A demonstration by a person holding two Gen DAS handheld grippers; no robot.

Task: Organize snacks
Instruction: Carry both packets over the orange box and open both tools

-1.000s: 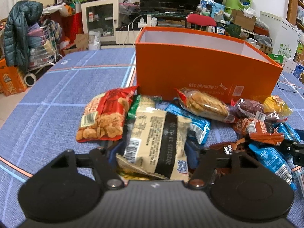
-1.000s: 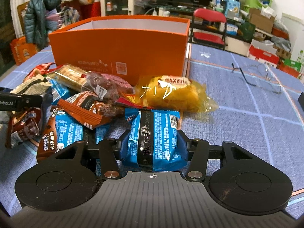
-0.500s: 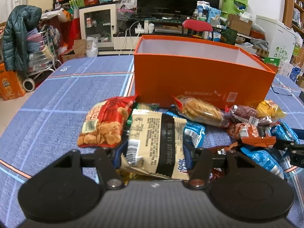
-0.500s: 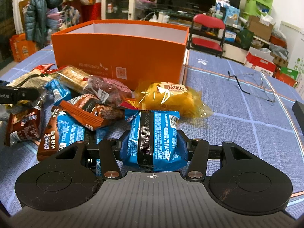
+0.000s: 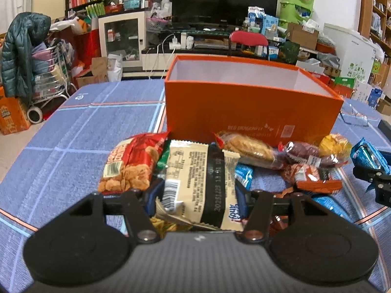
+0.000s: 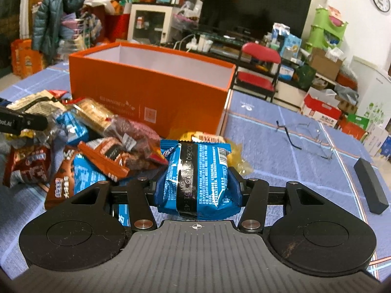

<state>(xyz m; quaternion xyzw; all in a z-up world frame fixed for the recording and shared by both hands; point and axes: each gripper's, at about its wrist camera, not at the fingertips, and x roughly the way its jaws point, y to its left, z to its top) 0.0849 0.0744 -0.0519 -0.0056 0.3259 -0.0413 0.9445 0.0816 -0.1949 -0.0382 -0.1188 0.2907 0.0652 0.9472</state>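
Rising off the pile, the right gripper [image 6: 197, 188] had carried its blue packet [image 6: 198, 178] up from the blue tablecloth [image 6: 281, 146]: a second earlier that packet sat low among the other snacks near the bottom of the right wrist view, and now it hung higher in the frame, covering part of the yellow packet [image 6: 207, 138] behind it, with the jaws clenched on its two sides. The left gripper [image 5: 199, 190] had barely shifted; it was likewise clamped on a beige packet [image 5: 198, 183] with a black band, held at lower centre of the left wrist view just in front of the remaining heap. In both views the orange box [image 5: 251, 112] had dropped lower in the frame and showed more of its white inside, which looked empty as far as could be seen. It stood at centre of the left wrist view and at upper left of the right wrist view, with the loose snacks lying against its near wall, among them a red packet [image 5: 129, 163] at left and a biscuit packet [image 5: 246, 146] touching the box front. Judging from this, both picks were done and the carry to the box had started on the right side; the next step would probably be lifting each packet over the near rim and letting go inside. A pair of glasses [image 6: 305, 136] lay well apart at right, clear of that path.
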